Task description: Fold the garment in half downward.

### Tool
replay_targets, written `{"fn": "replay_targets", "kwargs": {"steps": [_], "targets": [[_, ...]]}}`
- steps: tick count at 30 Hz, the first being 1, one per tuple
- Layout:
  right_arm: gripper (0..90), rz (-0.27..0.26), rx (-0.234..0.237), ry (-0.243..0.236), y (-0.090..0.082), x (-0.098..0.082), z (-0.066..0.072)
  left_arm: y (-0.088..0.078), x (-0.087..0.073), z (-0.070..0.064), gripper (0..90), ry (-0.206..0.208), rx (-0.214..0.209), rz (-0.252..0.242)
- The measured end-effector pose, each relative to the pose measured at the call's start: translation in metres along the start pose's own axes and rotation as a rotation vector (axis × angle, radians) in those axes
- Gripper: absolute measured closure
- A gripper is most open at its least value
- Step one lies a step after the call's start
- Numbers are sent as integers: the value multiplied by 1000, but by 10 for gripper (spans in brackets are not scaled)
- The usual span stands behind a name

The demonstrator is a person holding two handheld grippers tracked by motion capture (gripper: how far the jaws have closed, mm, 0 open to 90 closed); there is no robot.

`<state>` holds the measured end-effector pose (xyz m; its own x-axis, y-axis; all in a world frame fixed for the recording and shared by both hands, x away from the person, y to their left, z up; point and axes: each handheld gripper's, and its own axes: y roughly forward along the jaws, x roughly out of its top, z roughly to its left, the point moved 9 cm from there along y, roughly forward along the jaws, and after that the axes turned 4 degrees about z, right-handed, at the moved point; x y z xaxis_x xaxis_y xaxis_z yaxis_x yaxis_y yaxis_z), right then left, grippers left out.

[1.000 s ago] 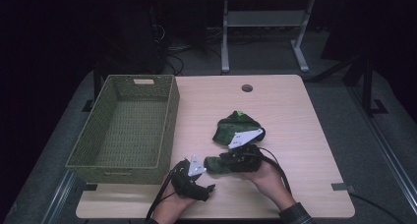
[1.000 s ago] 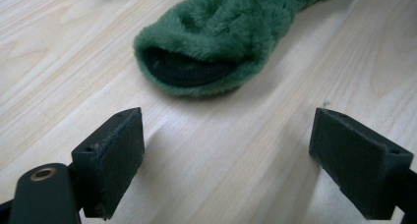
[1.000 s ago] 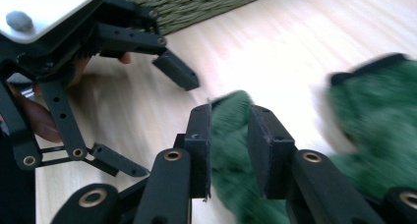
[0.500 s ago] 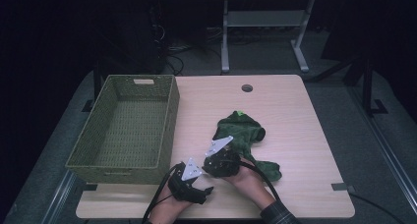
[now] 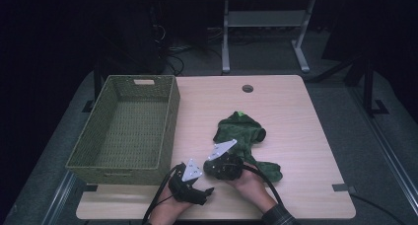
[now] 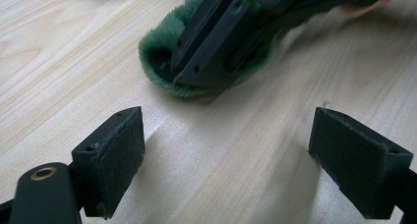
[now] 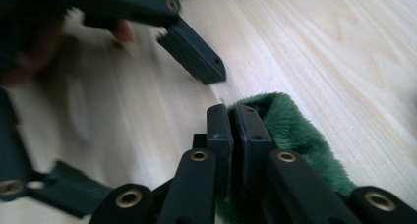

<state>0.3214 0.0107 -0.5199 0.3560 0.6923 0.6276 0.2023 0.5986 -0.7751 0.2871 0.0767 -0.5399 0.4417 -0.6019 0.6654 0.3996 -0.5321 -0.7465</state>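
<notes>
Your right gripper (image 5: 213,167) sits at the near edge of the table (image 5: 296,111), and its jaws have just been closing; they are now pinched on an edge of the green fleece garment (image 5: 241,133). From the high view you see only the gripper's body and grey plate over that spot. The right gripper view gives you the grip itself: the two black pads (image 7: 219,130) nearly together with green pile (image 7: 290,130) bulging out beside them. Your left gripper (image 5: 197,190) rests just near-left of it, jaws wide apart with bare wood between them (image 6: 226,160); its own view looks straight at the clamped fleece edge (image 6: 157,62) a little farther off.

You can read the garment's lie from the high view: its long axis runs from the held end at the near left toward the far right, with another lobe trailing to the near right. It lies right of the green woven basket (image 5: 123,131), apart from it.
</notes>
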Motion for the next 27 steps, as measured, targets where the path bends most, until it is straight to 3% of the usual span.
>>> {"fn": "replay_targets", "kwargs": {"steps": [4,13,17,24,27], "targets": [[857,-25,8,9,-10,4,3,0,0,0,130,2,1,3],[855,-79,-15,22,-39,7,-4,0,1,0,130,5,-9,-2],[855,-92,-23,56,-51,4,-7,1,1,0,129,4,-11,-3],[852,-112,-48,63,-67,-3,-15,1,1,0,130,6,-10,-2],[849,-126,-67,89,-78,-11,-23,1,1,0,130,7,-10,-2]]}}
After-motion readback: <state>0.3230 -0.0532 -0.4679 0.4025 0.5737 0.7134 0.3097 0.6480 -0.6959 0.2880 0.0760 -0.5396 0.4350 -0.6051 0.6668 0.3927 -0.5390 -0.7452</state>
